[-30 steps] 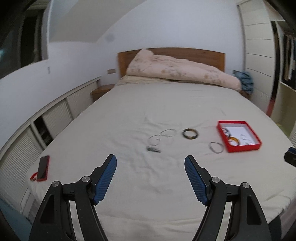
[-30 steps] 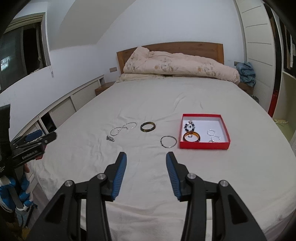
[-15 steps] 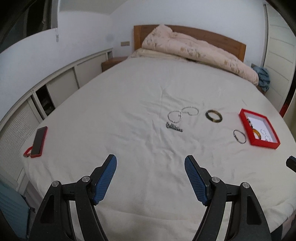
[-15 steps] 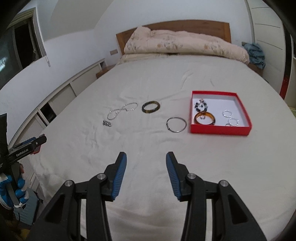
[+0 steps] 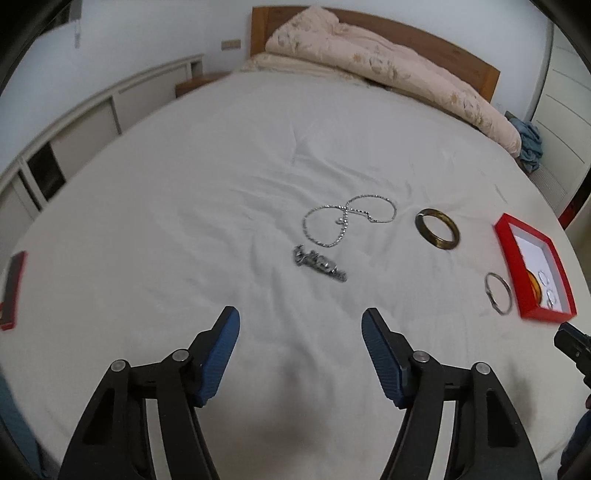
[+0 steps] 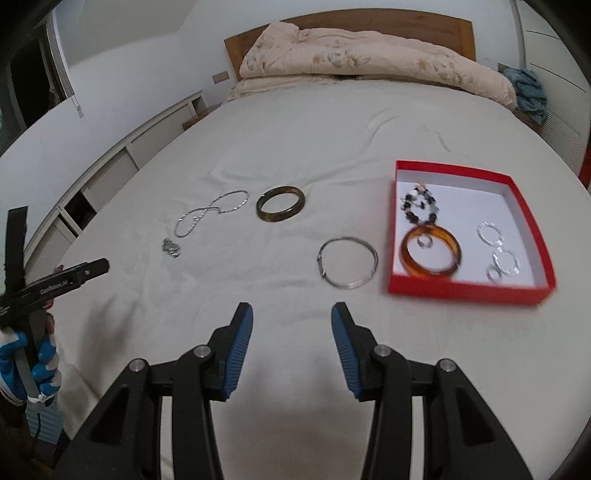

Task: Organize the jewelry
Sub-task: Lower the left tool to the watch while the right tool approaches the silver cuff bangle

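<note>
Loose jewelry lies on the white bed sheet: a silver chain necklace, a small dark metal piece, a dark brown bangle and a thin silver bangle. A red box holds an amber bangle, a beaded piece and silver hoops. My left gripper is open and empty, short of the dark piece. My right gripper is open and empty, just short of the silver bangle.
A rolled pink floral duvet lies against the wooden headboard. A phone in a red case lies at the bed's left edge. Low white cabinets run along the left wall. The left gripper's body shows at the left of the right wrist view.
Both grippers have moved forward and down toward the bed, so the jewelry appears closer and larger. Both have stayed open and empty.
</note>
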`<state>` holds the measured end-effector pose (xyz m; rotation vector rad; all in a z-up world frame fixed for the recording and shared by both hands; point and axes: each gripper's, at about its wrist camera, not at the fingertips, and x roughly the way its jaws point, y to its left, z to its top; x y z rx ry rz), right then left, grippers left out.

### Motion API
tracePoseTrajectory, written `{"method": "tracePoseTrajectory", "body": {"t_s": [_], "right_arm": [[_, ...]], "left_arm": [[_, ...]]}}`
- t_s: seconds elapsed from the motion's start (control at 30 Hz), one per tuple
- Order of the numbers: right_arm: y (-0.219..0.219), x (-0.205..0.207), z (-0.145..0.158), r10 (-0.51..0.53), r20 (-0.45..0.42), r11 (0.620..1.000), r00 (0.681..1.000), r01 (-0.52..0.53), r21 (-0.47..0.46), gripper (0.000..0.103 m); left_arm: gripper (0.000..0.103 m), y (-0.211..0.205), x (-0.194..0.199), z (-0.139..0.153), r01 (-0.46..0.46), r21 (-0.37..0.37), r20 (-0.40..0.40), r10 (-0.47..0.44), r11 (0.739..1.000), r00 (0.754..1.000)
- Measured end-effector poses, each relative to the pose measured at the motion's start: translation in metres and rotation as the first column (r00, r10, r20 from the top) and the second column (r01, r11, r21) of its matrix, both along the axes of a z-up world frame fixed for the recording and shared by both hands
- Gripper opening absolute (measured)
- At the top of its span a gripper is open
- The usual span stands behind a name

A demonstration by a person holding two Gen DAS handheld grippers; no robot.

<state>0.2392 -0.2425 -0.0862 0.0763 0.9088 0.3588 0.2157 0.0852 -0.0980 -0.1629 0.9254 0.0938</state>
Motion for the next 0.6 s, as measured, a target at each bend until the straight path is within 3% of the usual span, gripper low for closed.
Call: {"method": "tracePoseTrajectory", "body": {"t_s": [0.23, 0.43, 0.6], "right_arm": [[0.014, 0.056, -0.027, 0.045, -0.043, 0.998, 0.998, -0.046, -0.035, 0.042], [0.023, 0.086, -0.051, 0.06, -0.096, 0.995, 0.994, -0.068, -0.073, 0.041], [0.029, 0.102, -0.07, 0.075, -0.149, 0.992, 0.986, -0.089, -0.086, 0.027]], "left_arm": [[0.059, -0.001, 0.058, -0.041, 0.001, -0.069, -0.067, -0.006, 0.998, 0.998], [0.04, -0.004, 0.085, -0.064, 0.007, -0.096, -0.122, -0.019, 0.995, 0.992], [0.037, -0.006, 0.093, -0.065, 0.019, -0.075, -0.117, -0.028, 0.997, 0.993]]}}
